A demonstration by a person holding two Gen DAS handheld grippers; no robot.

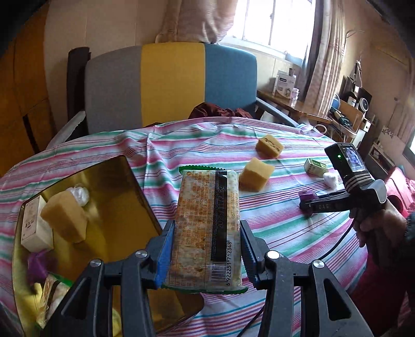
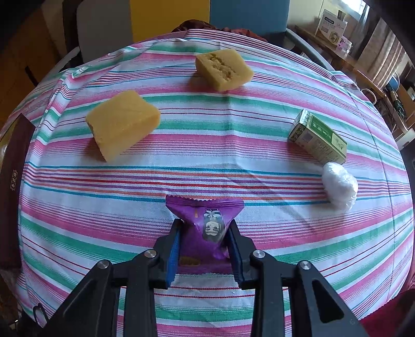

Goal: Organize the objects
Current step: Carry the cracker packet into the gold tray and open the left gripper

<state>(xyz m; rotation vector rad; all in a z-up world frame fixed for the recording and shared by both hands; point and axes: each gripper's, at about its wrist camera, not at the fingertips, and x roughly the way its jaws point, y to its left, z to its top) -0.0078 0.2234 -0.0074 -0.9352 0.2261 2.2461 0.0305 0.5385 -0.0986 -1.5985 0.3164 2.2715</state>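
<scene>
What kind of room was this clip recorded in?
Most likely a lived-in room at home: a table under a striped tablecloth, a colour-block armchair pulled up to it, and a curtained window beside a cluttered side desk.

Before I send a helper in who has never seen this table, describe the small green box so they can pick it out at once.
Start at the striped tablecloth and go to its right side, past the two yellow cakes. The small green box lies there on its side, next to a white wrapped ball. It is the only printed green carton on the cloth.
</scene>
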